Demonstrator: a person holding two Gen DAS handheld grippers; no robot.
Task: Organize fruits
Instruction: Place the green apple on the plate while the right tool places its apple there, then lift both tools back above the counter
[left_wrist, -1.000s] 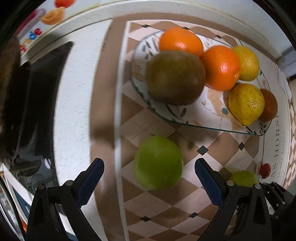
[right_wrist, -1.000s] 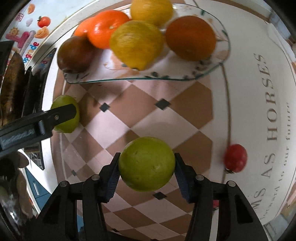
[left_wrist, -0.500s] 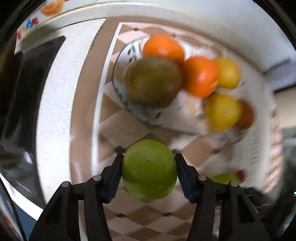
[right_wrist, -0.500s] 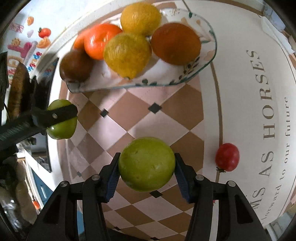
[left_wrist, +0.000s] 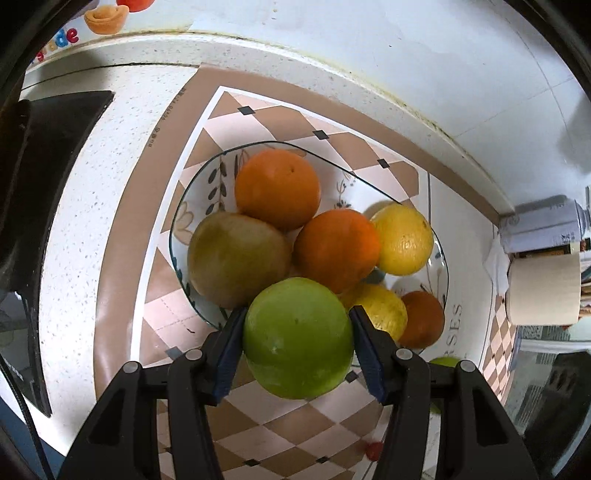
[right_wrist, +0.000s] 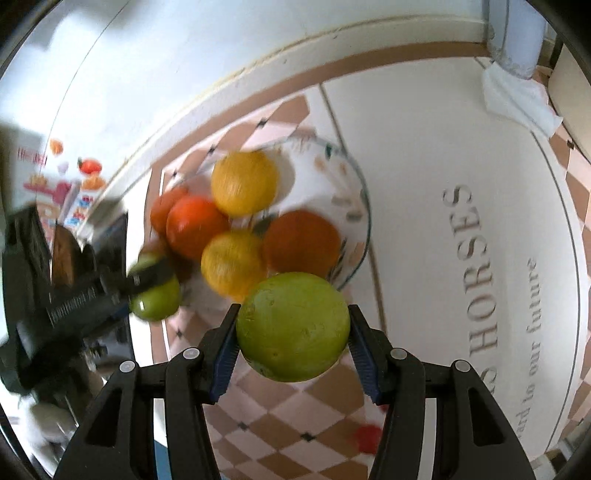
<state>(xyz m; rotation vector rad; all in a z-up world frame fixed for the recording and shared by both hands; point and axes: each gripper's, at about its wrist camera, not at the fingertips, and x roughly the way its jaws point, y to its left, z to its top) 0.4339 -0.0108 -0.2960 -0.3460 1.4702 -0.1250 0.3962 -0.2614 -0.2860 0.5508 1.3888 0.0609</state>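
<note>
My left gripper (left_wrist: 297, 345) is shut on a green fruit (left_wrist: 298, 338) and holds it above the near rim of the glass fruit bowl (left_wrist: 184, 225). The bowl holds oranges (left_wrist: 277, 189), lemons (left_wrist: 402, 240) and a brownish-green fruit (left_wrist: 236, 258). My right gripper (right_wrist: 291, 332) is shut on a second green fruit (right_wrist: 293, 326), raised near the bowl's front rim (right_wrist: 364, 229). The left gripper with its green fruit (right_wrist: 155, 301) shows blurred at the left of the right wrist view.
A small red fruit (right_wrist: 367, 437) lies on the checkered mat (left_wrist: 258, 413) in front of the bowl. A black appliance (left_wrist: 40, 155) stands at the left. A can (left_wrist: 535, 227) and a paper roll (left_wrist: 543, 291) stand at the right, against the white wall.
My left gripper closed on the green fruit and lifted it towards the bowl. My right gripper, holding its green fruit throughout, rose and moved towards the bowl too.
</note>
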